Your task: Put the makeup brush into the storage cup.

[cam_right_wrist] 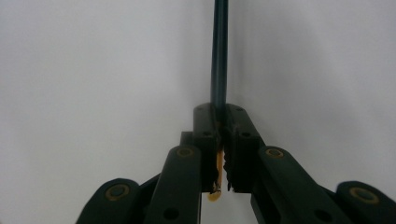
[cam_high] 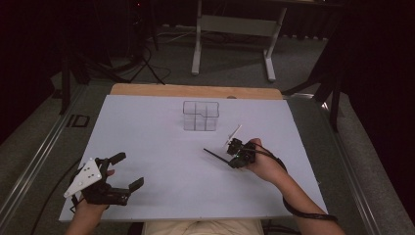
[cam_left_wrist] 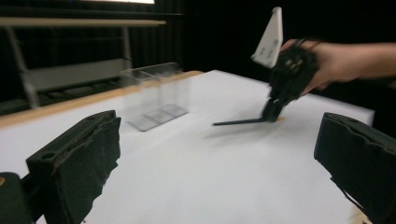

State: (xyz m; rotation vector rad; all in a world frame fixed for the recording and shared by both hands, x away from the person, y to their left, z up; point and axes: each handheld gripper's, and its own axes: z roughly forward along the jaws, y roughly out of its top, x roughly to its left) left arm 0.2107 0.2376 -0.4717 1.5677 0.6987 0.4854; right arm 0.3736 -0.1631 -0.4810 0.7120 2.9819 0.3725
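A thin dark pencil (cam_high: 215,154) lies low over the white board (cam_high: 147,127), right of centre, pointing left. My right gripper (cam_high: 230,159) is shut on its right end. In the right gripper view the jaws (cam_right_wrist: 222,135) clamp the pencil (cam_right_wrist: 219,51), whose tan tip shows between them. A clear compartmented box (cam_high: 200,116) stands upright farther back, apart from the pencil. My left gripper (cam_high: 129,170) hovers at the near left, open and holding nothing. The left gripper view has its own wide-apart jaws (cam_left_wrist: 219,172), the box (cam_left_wrist: 154,95), the pencil (cam_left_wrist: 238,122) and the right gripper (cam_left_wrist: 273,109).
The white board lies on a wooden table (cam_high: 195,91) whose back edge shows behind it. A white desk frame (cam_high: 235,34) stands on the floor beyond. Metal rails run along both sides of the table.
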